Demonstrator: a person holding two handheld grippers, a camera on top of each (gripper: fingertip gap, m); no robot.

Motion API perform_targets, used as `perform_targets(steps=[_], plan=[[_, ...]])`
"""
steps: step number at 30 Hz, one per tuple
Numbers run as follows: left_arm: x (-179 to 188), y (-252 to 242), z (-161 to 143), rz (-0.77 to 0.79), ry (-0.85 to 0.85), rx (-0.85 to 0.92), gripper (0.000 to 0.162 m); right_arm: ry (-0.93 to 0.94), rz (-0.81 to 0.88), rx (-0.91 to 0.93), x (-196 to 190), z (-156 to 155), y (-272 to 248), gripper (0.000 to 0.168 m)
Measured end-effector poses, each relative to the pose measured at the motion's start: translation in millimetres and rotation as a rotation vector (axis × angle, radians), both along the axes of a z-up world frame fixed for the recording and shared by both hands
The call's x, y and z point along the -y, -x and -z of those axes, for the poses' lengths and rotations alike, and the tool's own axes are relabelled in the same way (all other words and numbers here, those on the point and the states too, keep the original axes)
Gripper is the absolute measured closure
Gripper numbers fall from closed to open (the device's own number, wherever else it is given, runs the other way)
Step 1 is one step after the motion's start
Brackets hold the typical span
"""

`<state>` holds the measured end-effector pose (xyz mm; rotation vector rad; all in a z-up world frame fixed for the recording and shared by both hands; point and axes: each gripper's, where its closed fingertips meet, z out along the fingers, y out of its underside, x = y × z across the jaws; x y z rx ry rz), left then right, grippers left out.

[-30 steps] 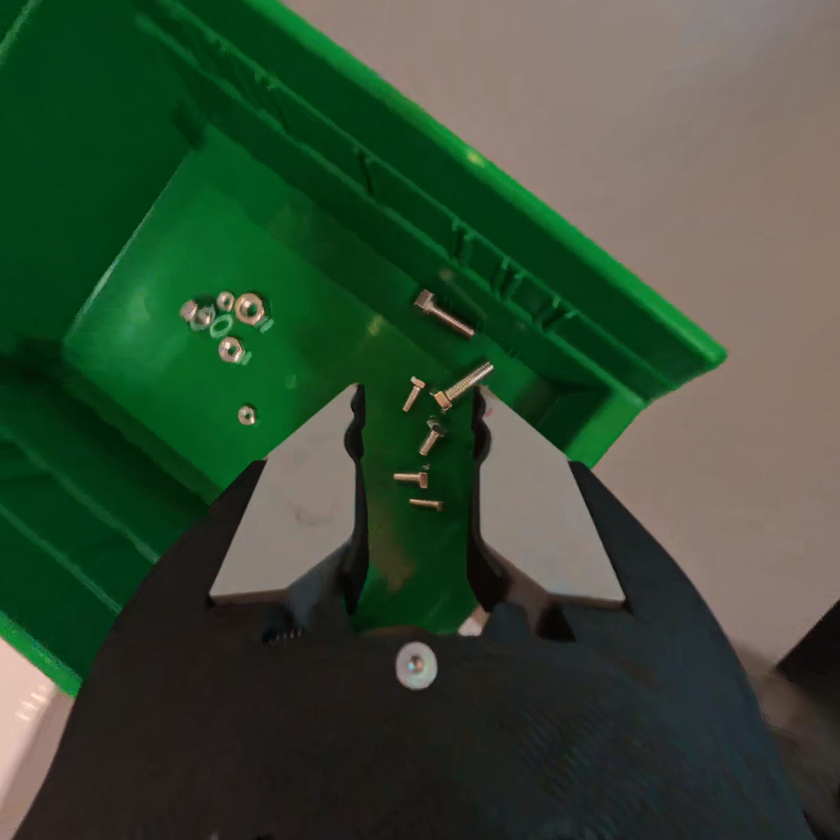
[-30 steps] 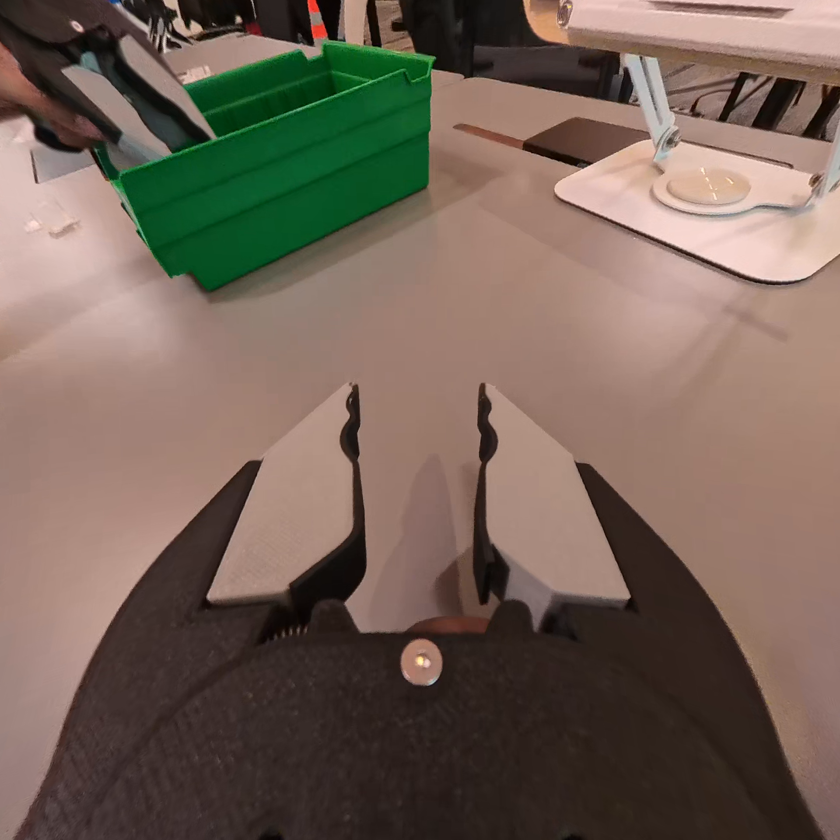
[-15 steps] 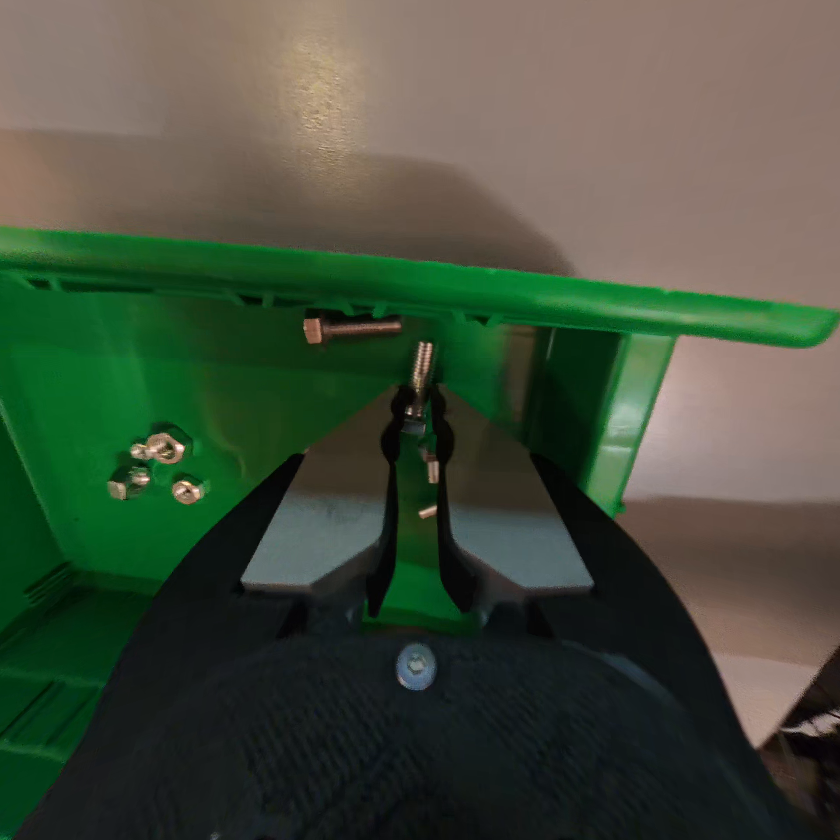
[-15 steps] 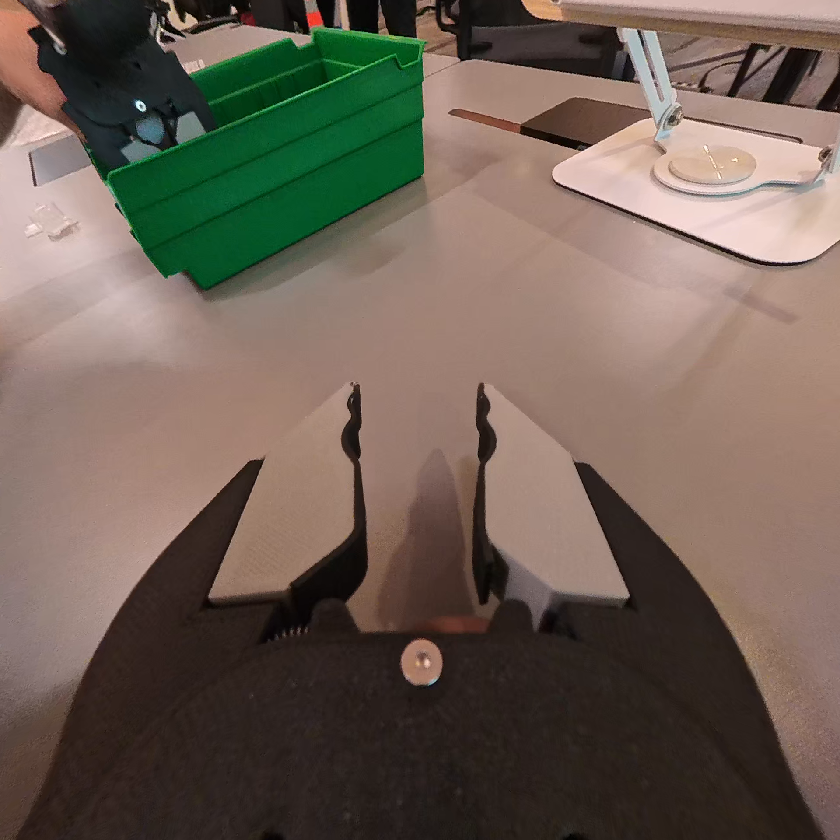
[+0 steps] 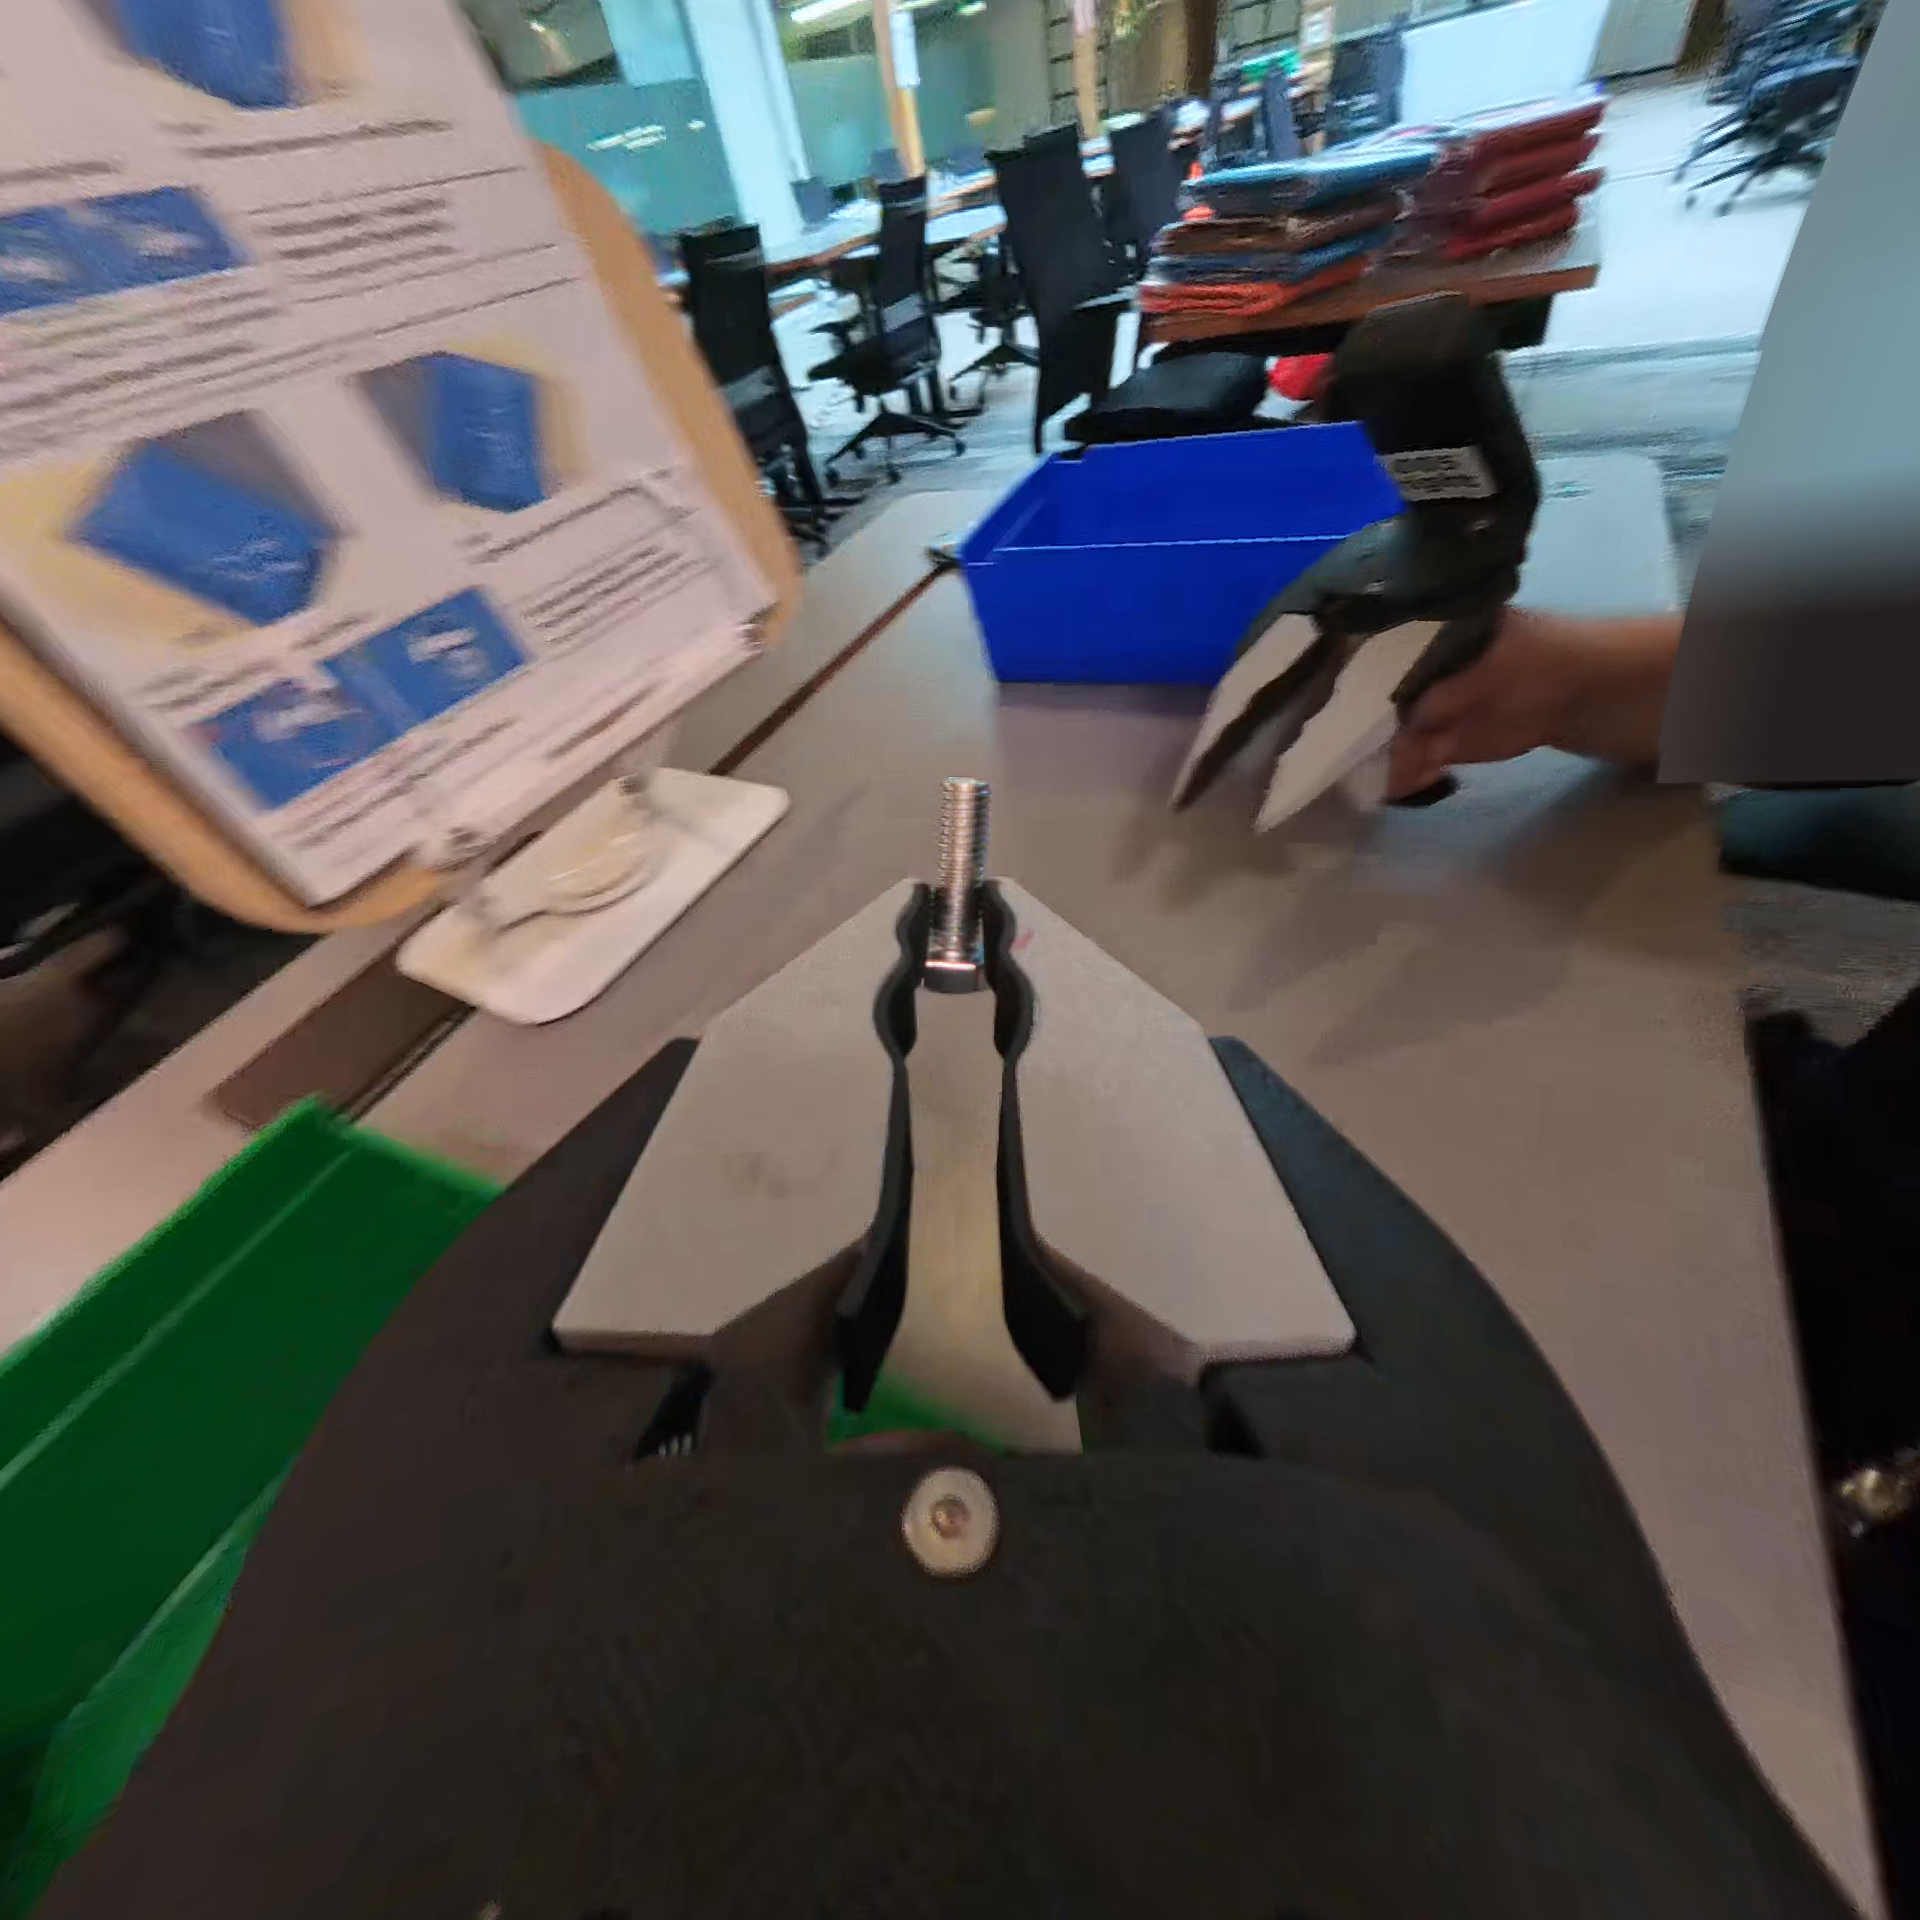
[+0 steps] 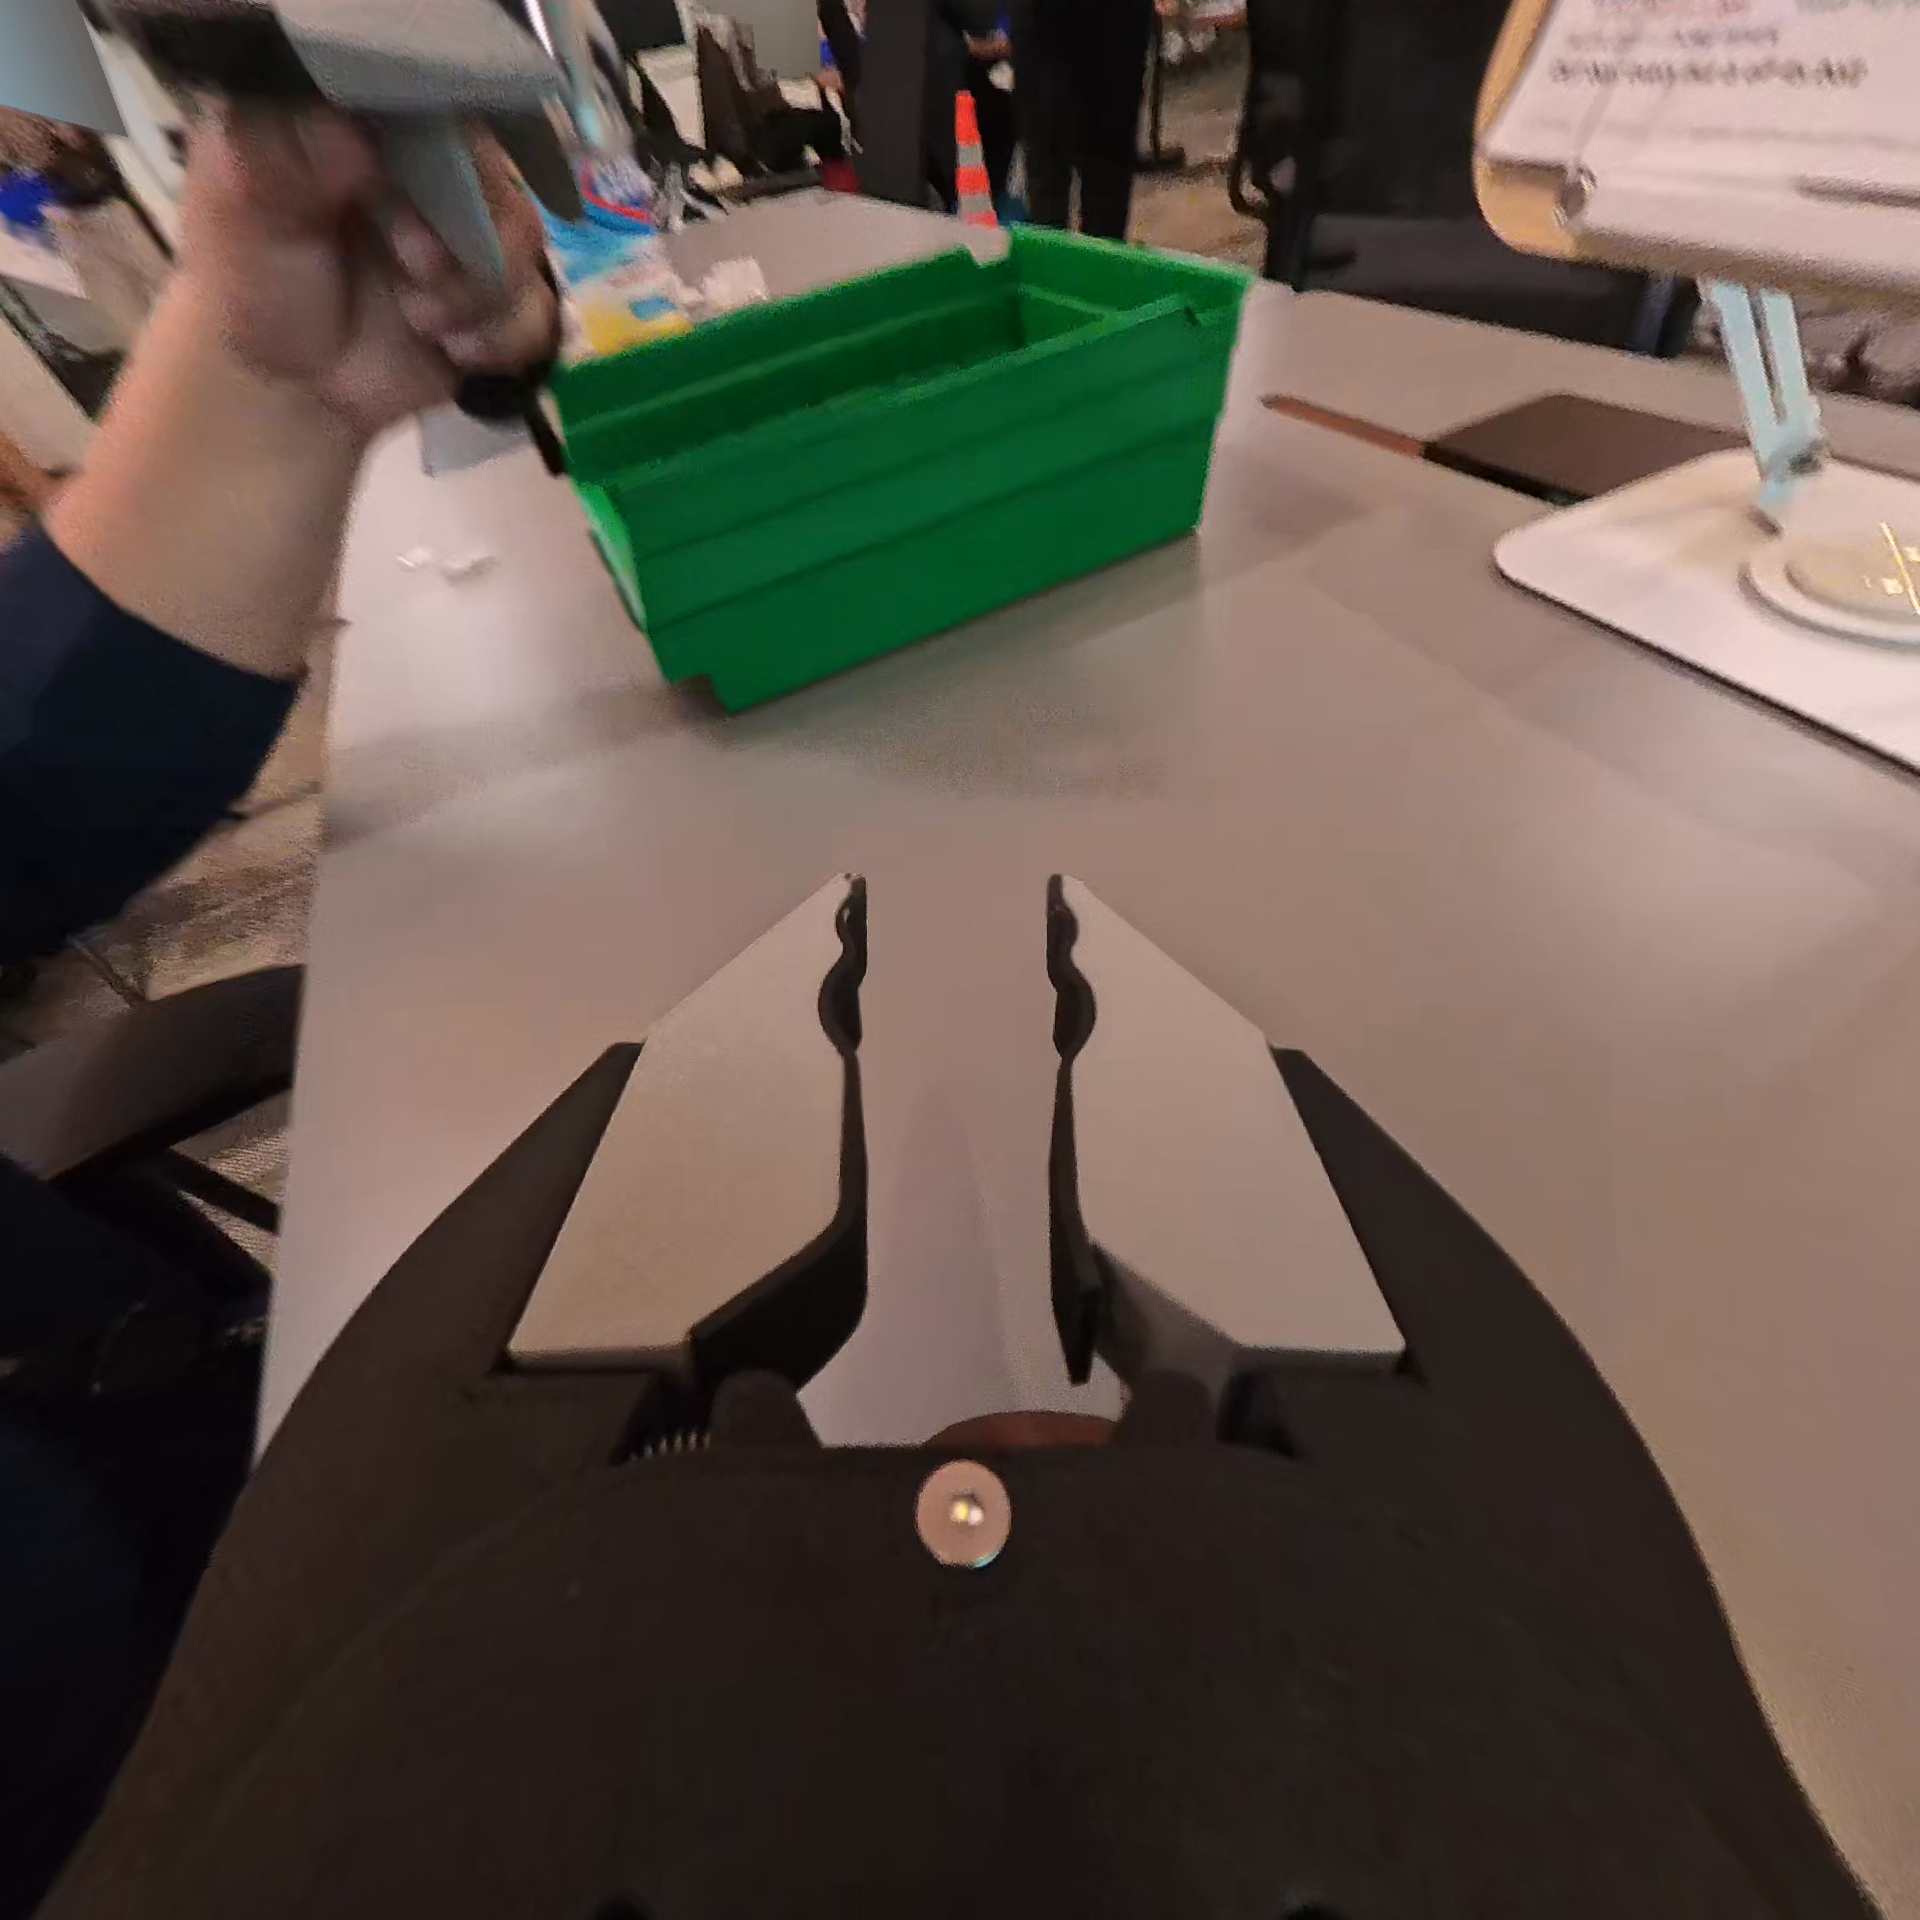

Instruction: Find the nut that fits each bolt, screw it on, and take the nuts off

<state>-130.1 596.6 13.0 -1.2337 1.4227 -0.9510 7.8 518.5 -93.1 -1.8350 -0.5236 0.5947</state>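
My left gripper (image 5: pixel 956 906) is shut on the hex head end of a silver bolt (image 5: pixel 962 831), whose threaded shank sticks out forward past the fingertips. It is held in the air above the grey table, past the rim of the green bin (image 5: pixel 156 1351). My right gripper (image 6: pixel 954 904) is open and empty, low over the bare table in front of the green bin (image 6: pixel 914 468). It also shows in the left wrist view (image 5: pixel 1226 810), held by a hand. The left gripper (image 6: pixel 416 73) appears blurred at the top left of the right wrist view. The bin's contents are hidden.
A blue bin (image 5: pixel 1174 561) stands at the far side of the table. A document stand holding a printed sheet (image 5: pixel 312 416) has a white base (image 5: pixel 603 894), also in the right wrist view (image 6: pixel 1714 582). A dark flat slab (image 6: pixel 1558 447) lies beside it. Office chairs stand beyond. Left tips to right tips: about 20 cm.
My left gripper closed on a bolt in the green bin and lifted it out, swinging up to face across the table. My right gripper stayed open and shifted slightly.
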Motion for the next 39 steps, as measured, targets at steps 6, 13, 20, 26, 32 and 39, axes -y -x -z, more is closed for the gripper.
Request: perform_targets(steps=[6, 13, 20, 26, 32, 39], plan=[[70, -98, 50, 0.001, 0.025, -0.015, 0.155, -0.086, -0.067, -0.169, 17, -39, 9, 0.138], [95, -133, 74, -0.020, 0.002, 0.002, 0.155, -0.026, -0.069, -0.301, 17, -42, 2, 0.145], [98, -141, 83, -0.039, 0.067, -0.002, 0.155, -0.024, -0.051, -0.226, 15, -33, 10, 0.154], [96, -142, 92, -0.075, 0.066, -0.027, 0.155, -0.040, -0.032, -0.167, 11, -25, 9, 0.162], [75, -140, 129, -0.100, 0.146, -0.219, 0.099, 0.036, 0.108, 0.109, -10, 20, -11, 0.162], [38, -119, 132, -0.134, 0.160, -0.343, 0.098, 0.186, 0.093, 0.224, -19, 60, -4, 0.162]])
